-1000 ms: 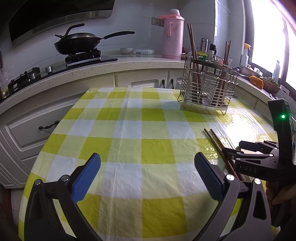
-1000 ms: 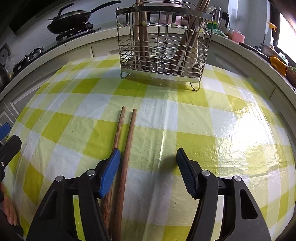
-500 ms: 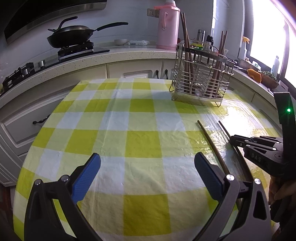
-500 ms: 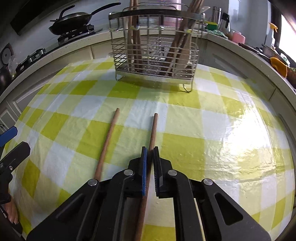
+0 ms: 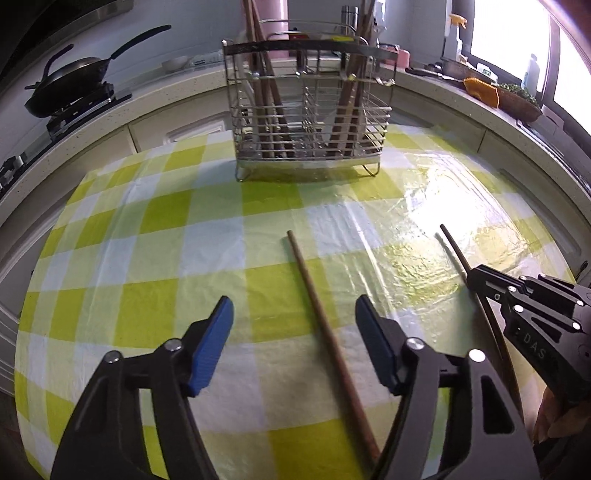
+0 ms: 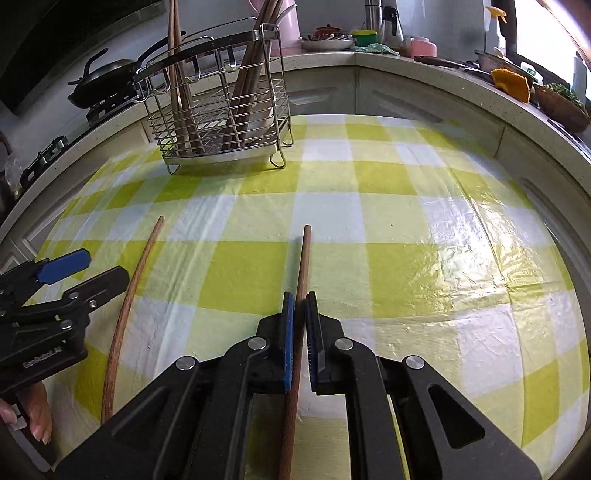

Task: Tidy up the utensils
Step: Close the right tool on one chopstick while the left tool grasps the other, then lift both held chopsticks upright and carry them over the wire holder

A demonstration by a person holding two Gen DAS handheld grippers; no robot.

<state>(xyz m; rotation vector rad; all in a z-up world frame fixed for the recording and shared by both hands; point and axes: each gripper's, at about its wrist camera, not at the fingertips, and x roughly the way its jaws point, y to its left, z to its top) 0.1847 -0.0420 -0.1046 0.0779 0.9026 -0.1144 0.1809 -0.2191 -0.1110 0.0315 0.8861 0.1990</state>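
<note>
My right gripper is shut on one wooden chopstick, whose tip points away over the checked tablecloth. It also shows in the left wrist view, held by the right gripper. A second chopstick lies on the cloth between the fingers of my open left gripper; it also shows in the right wrist view, beside the left gripper. A wire utensil rack holding several chopsticks stands at the table's far side, and it also shows in the right wrist view.
The round table has a yellow and white checked cloth. Behind it runs a counter with a black wok on a stove, a pink thermos, jars and a basket near the window.
My left gripper has moved right and forward so the lying chopstick is now between its open fingers. My right gripper, open a second ago, shut on the other chopstick and swung right.
</note>
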